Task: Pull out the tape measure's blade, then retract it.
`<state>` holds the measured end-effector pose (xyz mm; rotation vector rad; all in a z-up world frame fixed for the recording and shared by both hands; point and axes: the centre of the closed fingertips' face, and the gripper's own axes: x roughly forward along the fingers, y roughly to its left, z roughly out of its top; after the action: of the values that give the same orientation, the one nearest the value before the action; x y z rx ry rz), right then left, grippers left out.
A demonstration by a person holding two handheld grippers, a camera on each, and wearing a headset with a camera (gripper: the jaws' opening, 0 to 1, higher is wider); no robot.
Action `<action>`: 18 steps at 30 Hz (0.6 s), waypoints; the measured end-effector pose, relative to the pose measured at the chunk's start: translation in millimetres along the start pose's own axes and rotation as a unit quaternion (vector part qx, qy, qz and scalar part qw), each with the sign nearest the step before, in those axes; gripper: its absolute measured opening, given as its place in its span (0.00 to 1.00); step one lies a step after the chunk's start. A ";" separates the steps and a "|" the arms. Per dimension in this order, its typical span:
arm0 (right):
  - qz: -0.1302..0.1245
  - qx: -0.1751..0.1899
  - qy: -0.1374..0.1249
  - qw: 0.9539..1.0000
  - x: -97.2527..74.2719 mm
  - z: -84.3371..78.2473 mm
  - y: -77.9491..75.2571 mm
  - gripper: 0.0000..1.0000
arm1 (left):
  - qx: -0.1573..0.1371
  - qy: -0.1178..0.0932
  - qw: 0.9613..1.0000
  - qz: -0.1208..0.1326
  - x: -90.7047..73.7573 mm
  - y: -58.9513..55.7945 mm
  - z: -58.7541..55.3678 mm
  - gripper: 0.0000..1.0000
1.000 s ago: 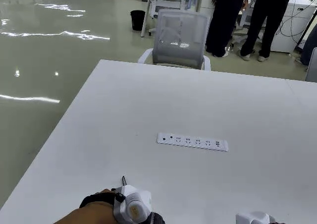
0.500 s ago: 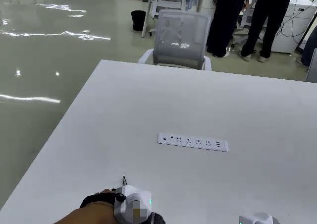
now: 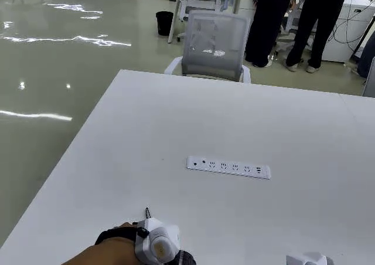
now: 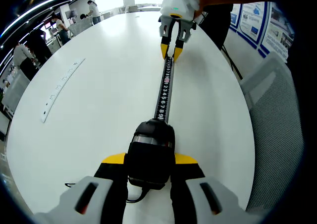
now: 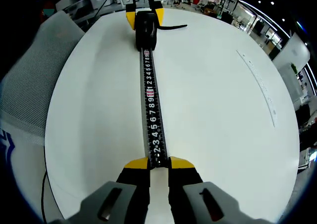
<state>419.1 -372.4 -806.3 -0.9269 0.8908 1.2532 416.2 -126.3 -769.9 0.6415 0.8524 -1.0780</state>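
My left gripper (image 4: 150, 158) clamping the tape case (image 4: 151, 135), right gripper (image 5: 153, 163) pinching the blade (image 5: 150, 105) far from the case, its end hidden

The left gripper (image 4: 150, 159) and right gripper (image 5: 158, 163) look alike: grey plastic bodies, black jaws, yellow ends, red slots. A black fabric band (image 3: 112, 234) wraps one hand.

White table (image 3: 146, 130), plain flat top. One white power strip (image 3: 228, 167) lies flat on it around mid-table, long side running across the head view, well apart from the table edges.
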 end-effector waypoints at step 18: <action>0.000 0.007 0.007 1.000 -5.5 -9.6 0.0 0.11 | -0.002 0.001 1.000 0.000 -0.4 0.5 0.3 0.28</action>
<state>418.2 -383.3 -804.8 -0.9265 0.9091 1.2406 416.6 -126.1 -769.4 0.6386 0.8555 -1.0765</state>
